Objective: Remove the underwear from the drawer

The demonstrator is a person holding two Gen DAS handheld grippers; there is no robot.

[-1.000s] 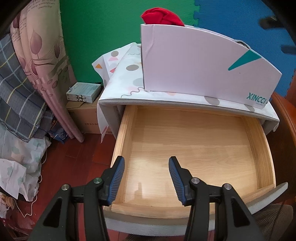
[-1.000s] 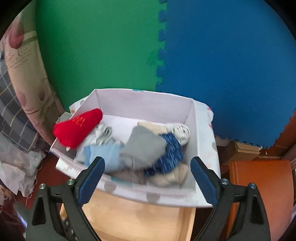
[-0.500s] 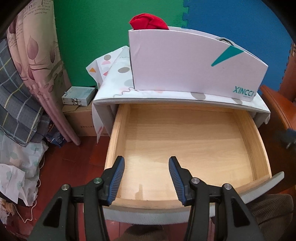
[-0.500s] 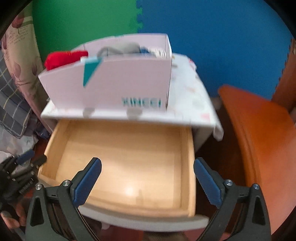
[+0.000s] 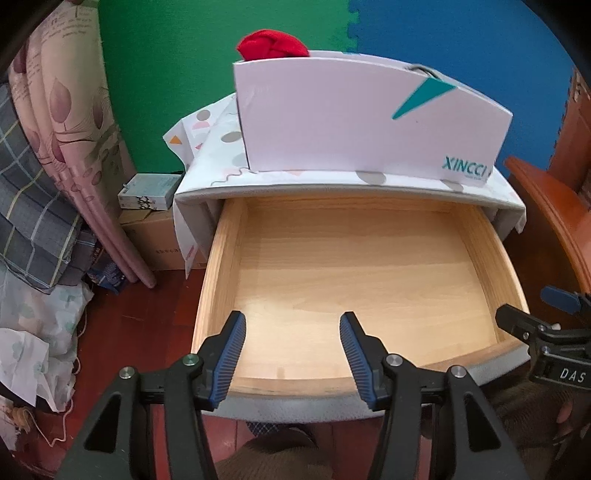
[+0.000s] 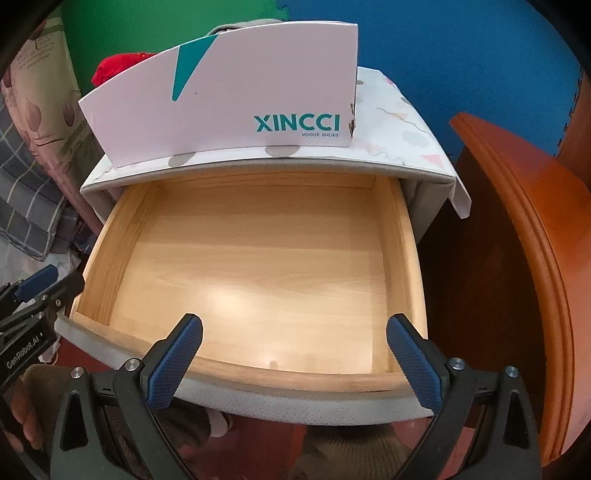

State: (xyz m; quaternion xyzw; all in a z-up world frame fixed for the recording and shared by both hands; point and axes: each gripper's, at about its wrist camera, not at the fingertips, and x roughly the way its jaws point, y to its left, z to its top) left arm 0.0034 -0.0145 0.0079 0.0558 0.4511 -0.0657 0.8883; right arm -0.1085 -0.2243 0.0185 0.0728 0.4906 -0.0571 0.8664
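The wooden drawer [image 5: 354, 266] [image 6: 258, 258] is pulled open and its bare floor holds nothing. A white XINCCI shoe box [image 5: 369, 122] [image 6: 229, 107] stands on the cabinet top behind it, with a red garment [image 5: 271, 46] [image 6: 114, 68] poking over its rim. My left gripper [image 5: 291, 350] is open and empty above the drawer's front edge. My right gripper [image 6: 293, 354] is open wide and empty above the front edge too. Each gripper shows at the edge of the other's view.
An orange-brown wooden chair [image 6: 524, 236] stands right of the cabinet. A pink curtain [image 5: 62, 122], plaid bedding [image 5: 29, 206] and a cardboard box with a small carton [image 5: 149, 188] are on the left. Green and blue foam mats [image 5: 443, 33] cover the wall.
My right gripper has dropped from above the shoe box to the drawer's front edge. My left gripper has pulled back slightly. Both stay open.
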